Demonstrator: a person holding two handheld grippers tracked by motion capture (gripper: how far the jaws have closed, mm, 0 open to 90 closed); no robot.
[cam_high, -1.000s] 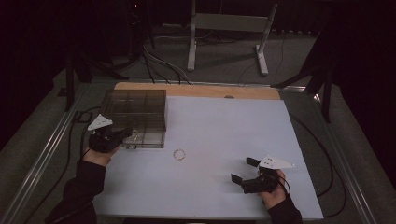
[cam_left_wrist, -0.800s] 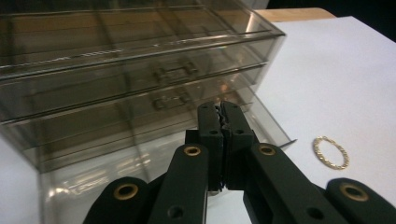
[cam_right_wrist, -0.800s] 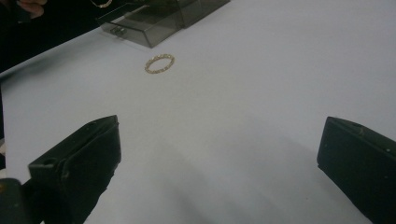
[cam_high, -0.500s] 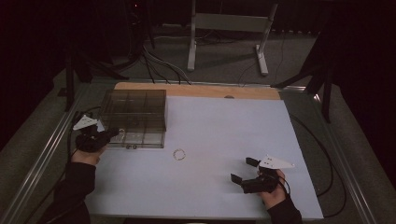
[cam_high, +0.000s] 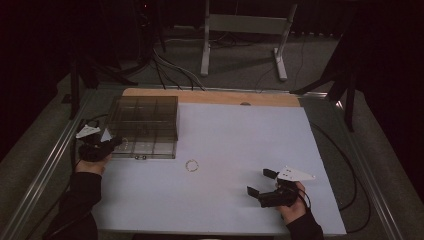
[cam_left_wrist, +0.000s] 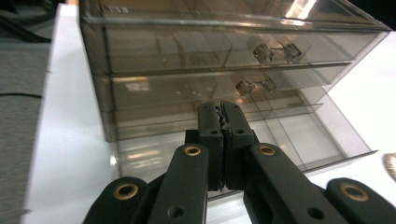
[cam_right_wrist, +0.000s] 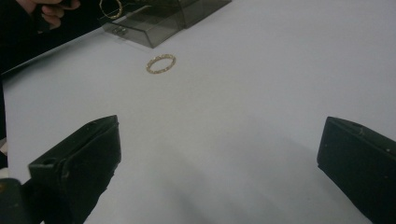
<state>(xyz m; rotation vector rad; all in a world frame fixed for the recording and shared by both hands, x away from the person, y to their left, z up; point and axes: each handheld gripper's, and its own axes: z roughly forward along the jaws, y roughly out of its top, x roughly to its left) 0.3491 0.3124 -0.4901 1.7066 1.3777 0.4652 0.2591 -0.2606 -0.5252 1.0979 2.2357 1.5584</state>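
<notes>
The left gripper (cam_high: 107, 145) sits at the left edge of the table, its jaws pressed together with nothing between them, just at the near-left corner of the clear drawer box (cam_high: 145, 125). The bottom drawer (cam_left_wrist: 261, 140) stands pulled out toward the near side, and what looks like a second ring lies in it, seen in the right gripper view. A gold ring (cam_high: 192, 165) lies loose on the white table (cam_high: 240, 135), just right of the open drawer and well apart from both tools. The right gripper (cam_high: 265, 184) rests near the near-right part of the table, jaws spread wide and empty, aimed toward the ring.

The box looks light; a push from the clenched left gripper could slide the whole box rather than steady it. The ring is thin and flat on a smooth surface, so jaws closing on it could flick it away or fail to get under it. The pulled-out drawer's rim could also catch a tool coming in low.

Compared with a second ago, the left gripper has moved left and slightly away from the drawer front. The right gripper, ring and box are unchanged.
</notes>
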